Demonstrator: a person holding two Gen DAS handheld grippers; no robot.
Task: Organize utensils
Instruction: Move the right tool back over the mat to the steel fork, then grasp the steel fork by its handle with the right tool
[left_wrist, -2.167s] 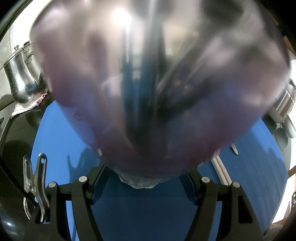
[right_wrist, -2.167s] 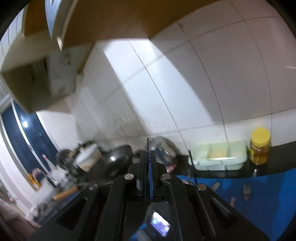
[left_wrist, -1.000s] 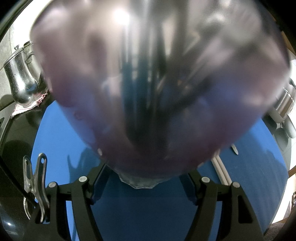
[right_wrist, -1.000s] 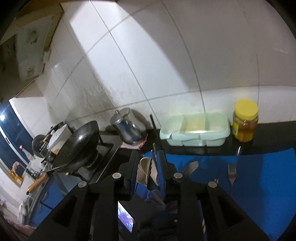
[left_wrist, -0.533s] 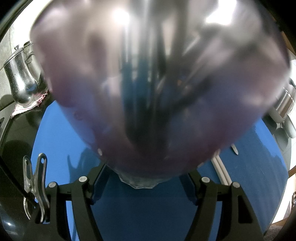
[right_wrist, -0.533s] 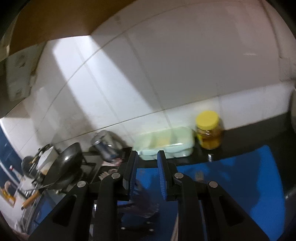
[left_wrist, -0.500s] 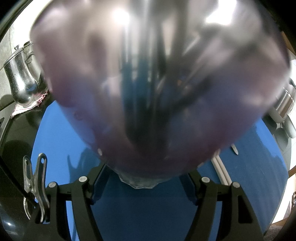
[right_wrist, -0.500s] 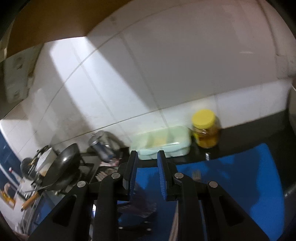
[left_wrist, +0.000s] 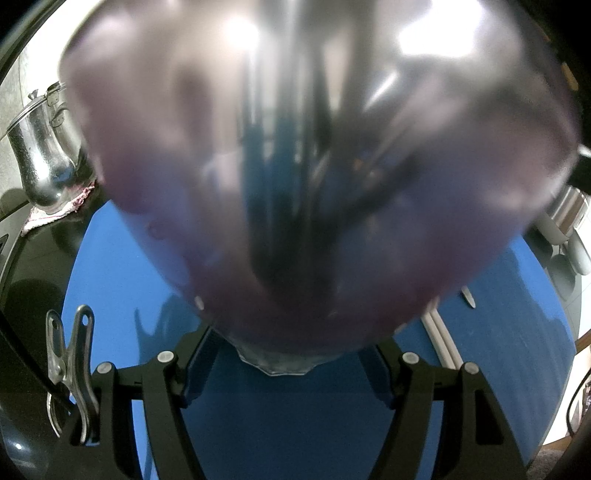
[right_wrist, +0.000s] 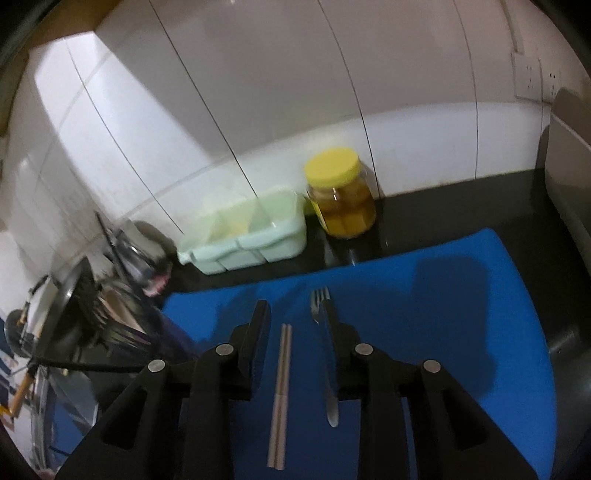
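My left gripper (left_wrist: 288, 354) is shut on a clear purple-tinted utensil cup (left_wrist: 314, 177) that fills the left wrist view; several dark and silvery utensils stand inside it. The cup (right_wrist: 122, 325) shows blurred at the left of the right wrist view. My right gripper (right_wrist: 295, 314) is open and empty, above the blue mat (right_wrist: 443, 314). A pair of pale chopsticks (right_wrist: 280, 391) lies on the mat between its fingers. A metal fork (right_wrist: 325, 354) lies under the right finger. The chopstick ends (left_wrist: 439, 343) and a utensil tip (left_wrist: 467, 297) show in the left wrist view.
A pale green divided tray (right_wrist: 251, 232) and a yellow-lidded jar (right_wrist: 341, 195) stand by the tiled wall. A steel kettle (left_wrist: 40, 162) stands at the mat's far left. A black pan (right_wrist: 62, 306) sits at the left. A grey appliance (right_wrist: 569, 162) stands at the right.
My right gripper has opened, let a utensil go into the cup, and swung right and down over the chopsticks and fork. The left gripper and cup have stayed still.
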